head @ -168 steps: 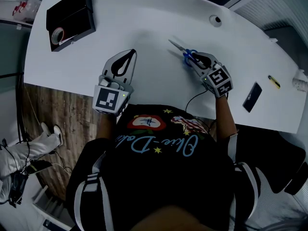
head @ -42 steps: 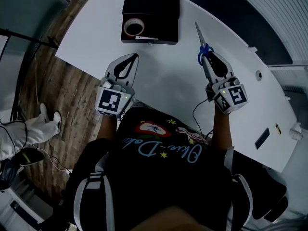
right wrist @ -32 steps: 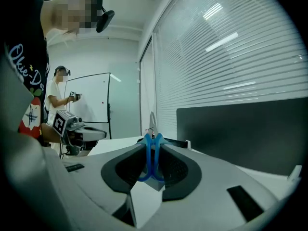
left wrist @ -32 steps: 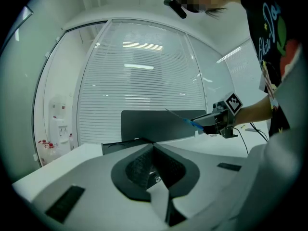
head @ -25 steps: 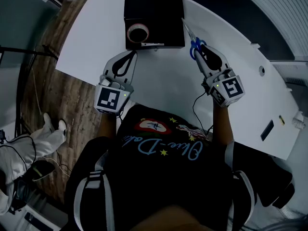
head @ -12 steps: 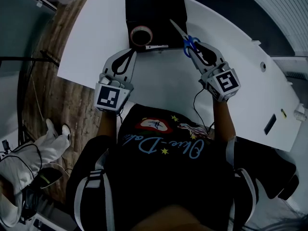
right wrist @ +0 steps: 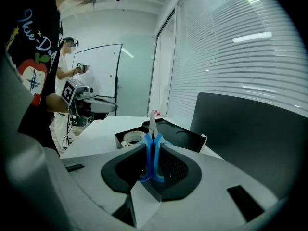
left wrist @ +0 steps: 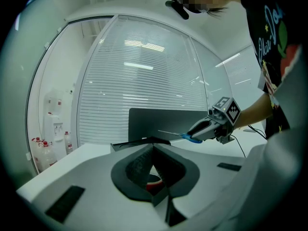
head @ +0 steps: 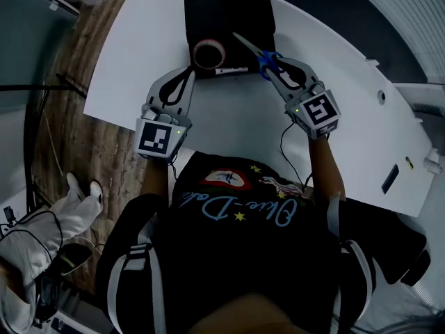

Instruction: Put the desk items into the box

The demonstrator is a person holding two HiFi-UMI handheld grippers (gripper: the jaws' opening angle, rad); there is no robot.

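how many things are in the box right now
2: a tape roll in the box's near-left corner and a white pen along its near wall. The scissors, in the right gripper, hang above it.

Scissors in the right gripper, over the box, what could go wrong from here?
The right gripper pinches the scissors only by their blue handles, blades jutting out; they could swing or slip.
The blades hang over the box near the tape roll; released here, they might land propped on it rather than flat.
The shut left gripper sits close to the box's near corner and could nudge it.
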